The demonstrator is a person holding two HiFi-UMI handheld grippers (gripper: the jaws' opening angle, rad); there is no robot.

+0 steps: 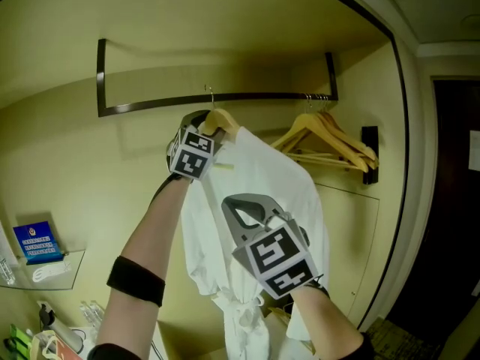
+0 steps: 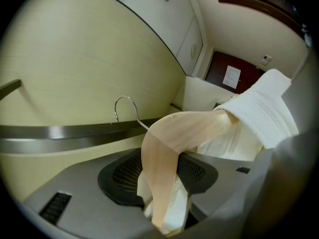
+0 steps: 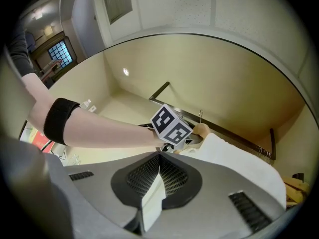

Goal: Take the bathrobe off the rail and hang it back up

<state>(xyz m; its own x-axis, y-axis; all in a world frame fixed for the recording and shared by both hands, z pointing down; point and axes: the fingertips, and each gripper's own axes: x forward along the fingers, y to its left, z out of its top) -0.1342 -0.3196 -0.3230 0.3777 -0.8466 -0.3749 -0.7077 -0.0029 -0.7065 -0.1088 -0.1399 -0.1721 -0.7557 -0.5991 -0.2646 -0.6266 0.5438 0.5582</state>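
A hotel-room wardrobe niche — dark metal hanging rail [image 1: 255,95], spare pale wooden coat hangers [image 1: 345,142], a white bathrobe [image 1: 262,178].

- Alcove wall [image 1: 247,21]: pale yellow, matt and plain.
- Opening trim [image 1: 403,126]: thin dark strip edging the alcove on the right.
- Spare hangers [image 1: 330,142]: light wood, bunched together at the alcove's right end.
- Bracket [image 1: 370,154]: dark, on the right side wall just beside the spare hangers.
- Glass shelf [image 1: 73,265]: lower left, carrying a blue box [image 1: 37,242] and a white item [image 1: 49,274] of unclear kind.
- Door [image 1: 450,201]: dark brown, right of the alcove, with a white notice [image 1: 474,150] on it.
- Carpet [image 1: 390,340]: dark and patterned, at the door's foot.
- Ceiling [image 3: 169,9]: white, with a slatted vent [image 3: 118,1].
- Window [image 3: 60,54]: gridded panes, distant and bright.
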